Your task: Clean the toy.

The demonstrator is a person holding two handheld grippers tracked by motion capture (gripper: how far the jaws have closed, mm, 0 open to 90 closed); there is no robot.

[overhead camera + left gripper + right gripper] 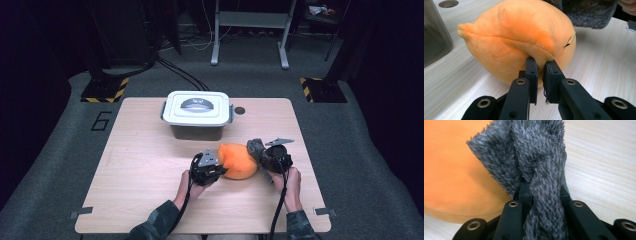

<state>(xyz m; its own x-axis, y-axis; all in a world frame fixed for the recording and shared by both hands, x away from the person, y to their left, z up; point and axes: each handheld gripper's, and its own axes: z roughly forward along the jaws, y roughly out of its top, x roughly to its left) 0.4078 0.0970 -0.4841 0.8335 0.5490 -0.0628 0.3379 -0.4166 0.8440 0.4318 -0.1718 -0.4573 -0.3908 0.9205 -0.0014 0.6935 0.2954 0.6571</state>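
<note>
An orange plush toy (238,160) lies on the wooden table (140,170) between my two grippers. My left gripper (212,167) pinches a fold of the orange plush (524,40) at its left side; the black jaws stand nearly together on the fabric. My right gripper (265,157) is shut on a grey fuzzy cloth (256,147) at the toy's right side. In the right gripper view the grey fuzzy cloth (536,170) bunches up between the jaws, with the orange plush (454,170) behind it on the left.
A white-lidded grey plastic box (196,114) with a handle stands at the back middle of the table, close behind the toy; its wall (434,37) shows beside my left gripper. A round hole (239,110) lies in the tabletop right of the box.
</note>
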